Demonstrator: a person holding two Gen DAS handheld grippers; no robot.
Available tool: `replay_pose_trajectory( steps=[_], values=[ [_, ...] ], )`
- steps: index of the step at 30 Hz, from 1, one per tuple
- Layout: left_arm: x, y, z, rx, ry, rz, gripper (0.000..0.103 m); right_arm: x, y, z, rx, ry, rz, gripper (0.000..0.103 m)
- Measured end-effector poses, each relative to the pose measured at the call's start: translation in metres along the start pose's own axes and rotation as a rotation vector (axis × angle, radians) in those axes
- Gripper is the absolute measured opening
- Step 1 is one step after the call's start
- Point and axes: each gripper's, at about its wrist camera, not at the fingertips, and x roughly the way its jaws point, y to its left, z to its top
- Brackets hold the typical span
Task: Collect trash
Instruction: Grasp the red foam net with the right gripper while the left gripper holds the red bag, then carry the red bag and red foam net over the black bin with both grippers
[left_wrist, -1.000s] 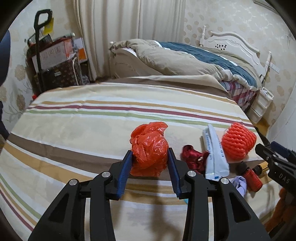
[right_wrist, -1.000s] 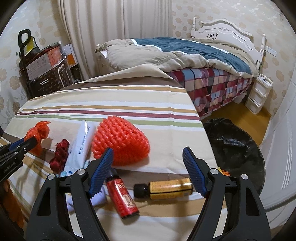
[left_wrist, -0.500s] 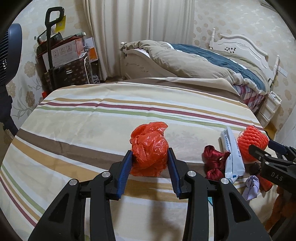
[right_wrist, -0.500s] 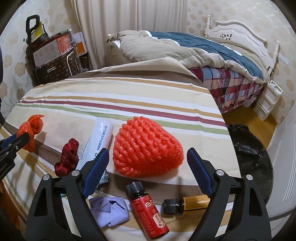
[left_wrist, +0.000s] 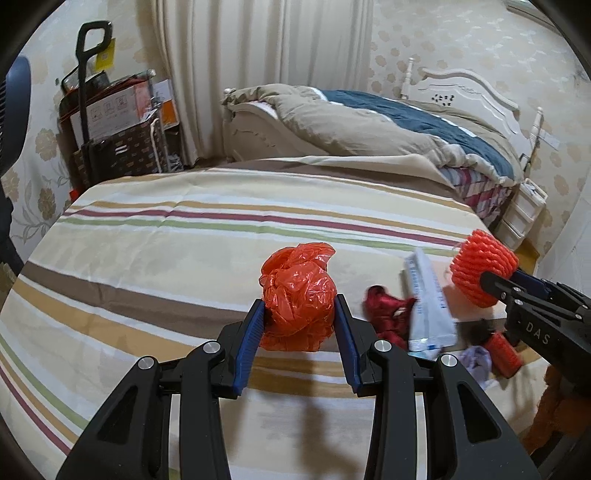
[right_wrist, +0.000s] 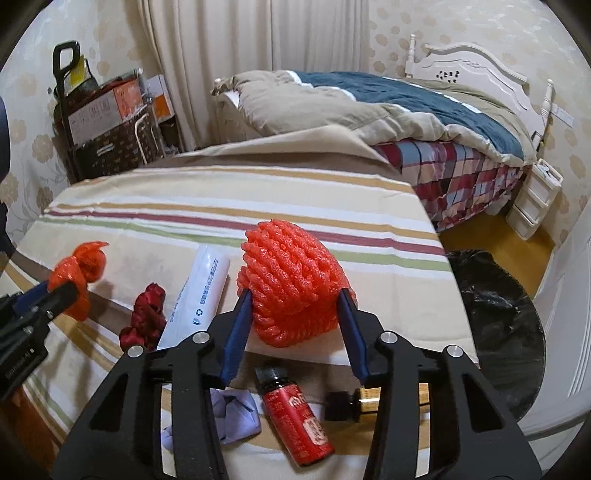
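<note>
Right tool (right_wrist: 293, 314) has closed on foam net (right_wrist: 291, 284); left tool (left_wrist: 298, 319) grips bag (left_wrist: 297, 295).

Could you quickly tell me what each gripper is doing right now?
Left gripper: shut on the orange plastic bag.
Right gripper: shut on the red foam net.

Both grippers share one build — the left gripper (left_wrist: 299, 321) and right gripper (right_wrist: 293, 314) have matte black plastic arms with triangular cut-outs, round silver screws at the joints, and ribbed blue finger pads (left_wrist: 249, 328) — white "DAS" lettering marks one side.
</note>
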Motion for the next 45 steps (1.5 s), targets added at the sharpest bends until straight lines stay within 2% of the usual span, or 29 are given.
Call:
replay_pose_trajectory(
  steps=[12,18,25,33,45],
  values=[
    [-0.012,-0.044,0.003,0.054,-0.023,-0.073,0.040,-0.042,-0.037,-0.005,0.075,-0.087,-0.032,0.041],
    [-0.017,-0.084,0.011,0.096,-0.042,-0.154,0.040,-0.064,-0.080,-0.014,0.143,-0.121,-0.113,0.041],
    [-0.014,-0.150,0.016,0.170,-0.042,-0.254,0.040,-0.077,-0.141,-0.026,0.231,-0.135,-0.207,0.041],
    [0.000,-0.217,0.017,0.256,-0.030,-0.302,0.040,-0.082,-0.199,-0.040,0.304,-0.141,-0.288,0.042],
    [0.019,-0.284,0.014,0.332,-0.021,-0.317,0.040,-0.072,-0.249,-0.052,0.382,-0.132,-0.319,0.042]
  ],
)
